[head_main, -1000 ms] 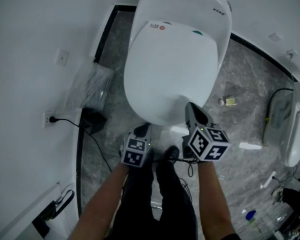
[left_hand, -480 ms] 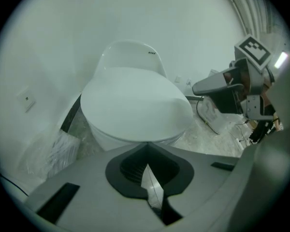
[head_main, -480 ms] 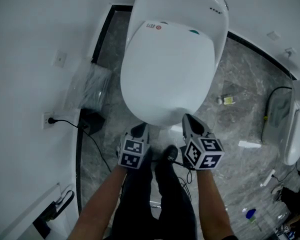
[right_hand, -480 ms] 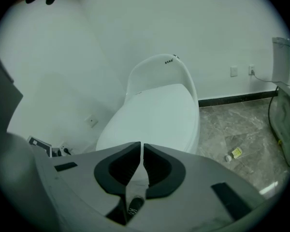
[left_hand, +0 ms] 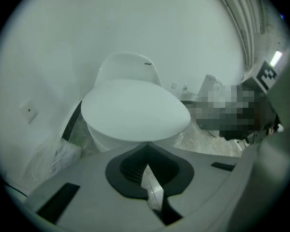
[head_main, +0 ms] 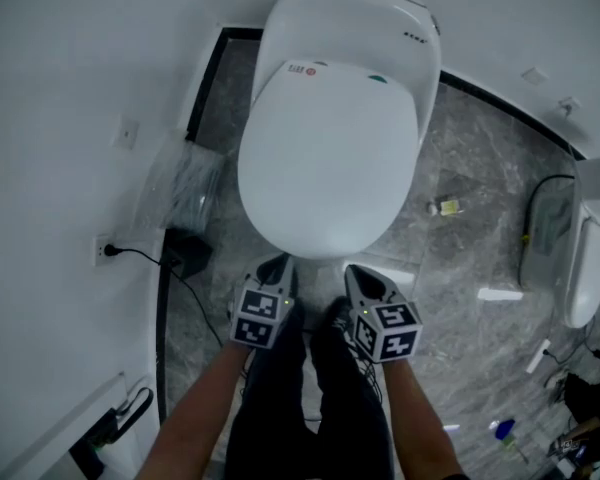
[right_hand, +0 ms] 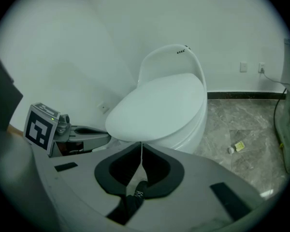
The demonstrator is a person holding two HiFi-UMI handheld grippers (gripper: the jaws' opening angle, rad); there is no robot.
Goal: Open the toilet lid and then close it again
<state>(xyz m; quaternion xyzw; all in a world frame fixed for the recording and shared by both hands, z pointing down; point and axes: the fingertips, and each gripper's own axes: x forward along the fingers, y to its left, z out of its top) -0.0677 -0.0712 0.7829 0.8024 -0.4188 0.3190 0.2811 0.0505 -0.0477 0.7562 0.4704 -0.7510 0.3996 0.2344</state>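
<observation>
Below the head camera, the glossy white oval toilet lid (head_main: 330, 158) lies shut on the white ceramic toilet (head_main: 350, 18), hiding the bowl's inside, with the left gripper (head_main: 278, 265) and right gripper (head_main: 363, 280) near its front edge. Along the left gripper view, the jaws meet tip to tip with nothing between them, the lid ahead. Along the right gripper view, the jaws are likewise pressed together and empty, and a small yellow-labelled bottle (right_hand: 238, 147) lies on the grey marble floor (right_hand: 241, 122) beside the toilet.
</observation>
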